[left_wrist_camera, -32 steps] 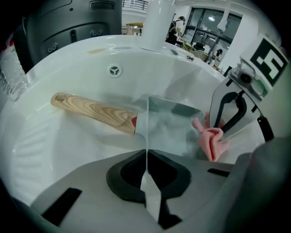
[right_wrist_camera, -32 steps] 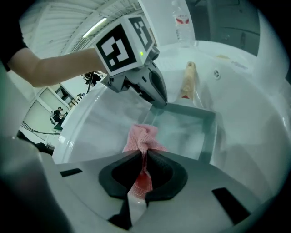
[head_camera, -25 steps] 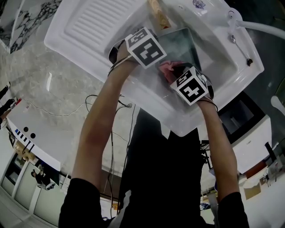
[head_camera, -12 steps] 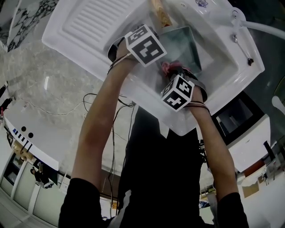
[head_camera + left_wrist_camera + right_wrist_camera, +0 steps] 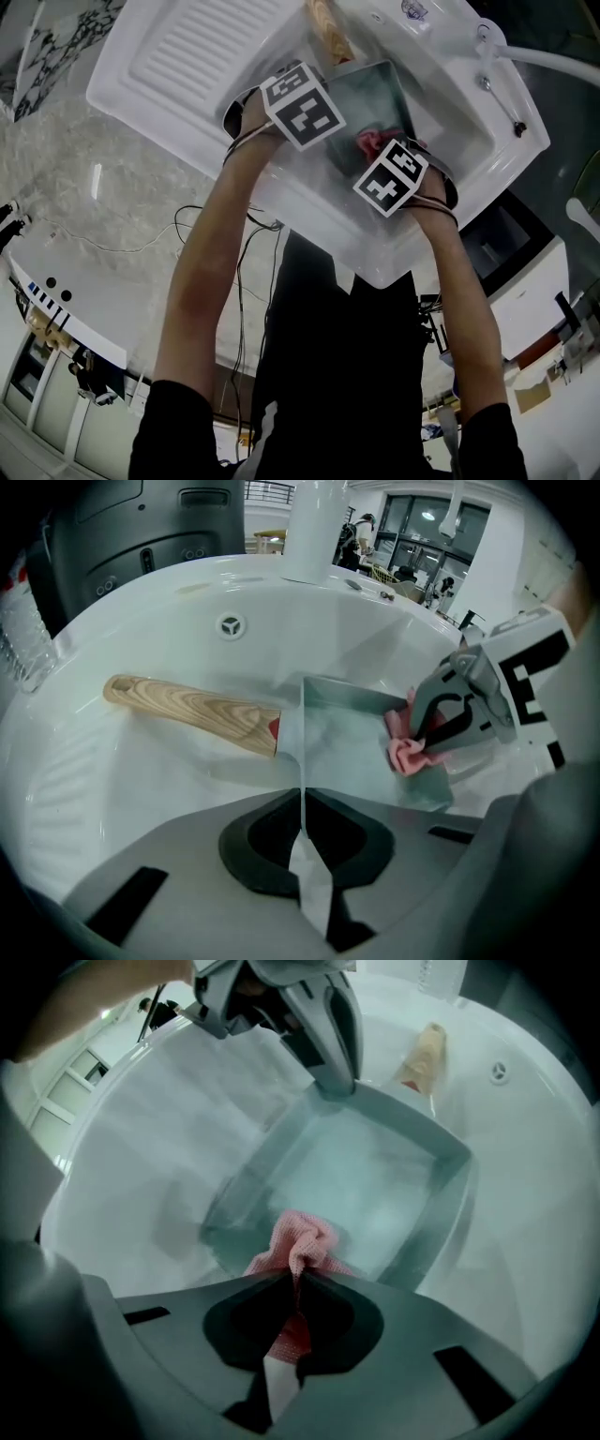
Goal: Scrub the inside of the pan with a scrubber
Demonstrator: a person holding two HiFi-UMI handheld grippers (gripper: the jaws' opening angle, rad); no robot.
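A square grey pan (image 5: 380,89) with a wooden handle (image 5: 330,33) lies in the white sink. My left gripper (image 5: 328,127) is shut on the pan's near rim (image 5: 302,752), the thin wall pinched between its pads. The handle (image 5: 187,710) points away to the left in the left gripper view. My right gripper (image 5: 295,1283) points down into the pan (image 5: 375,1176) and is shut on a pink mesh scrubber (image 5: 300,1241), which rests against the pan's floor near its wall. The scrubber (image 5: 405,754) and right gripper (image 5: 448,726) show at the pan's right side.
The sink (image 5: 450,141) has a ribbed drainboard (image 5: 197,47) on the left and a faucet (image 5: 525,52) at the back right. An overflow fitting (image 5: 231,625) sits in the sink's far wall. A clear bottle (image 5: 21,621) stands on the sink's rim. Cables trail over the floor (image 5: 122,216).
My right gripper with the scrubber slid left over the pan's floor, then back to the right, turning as it went. The left gripper and the pan stayed where they were.
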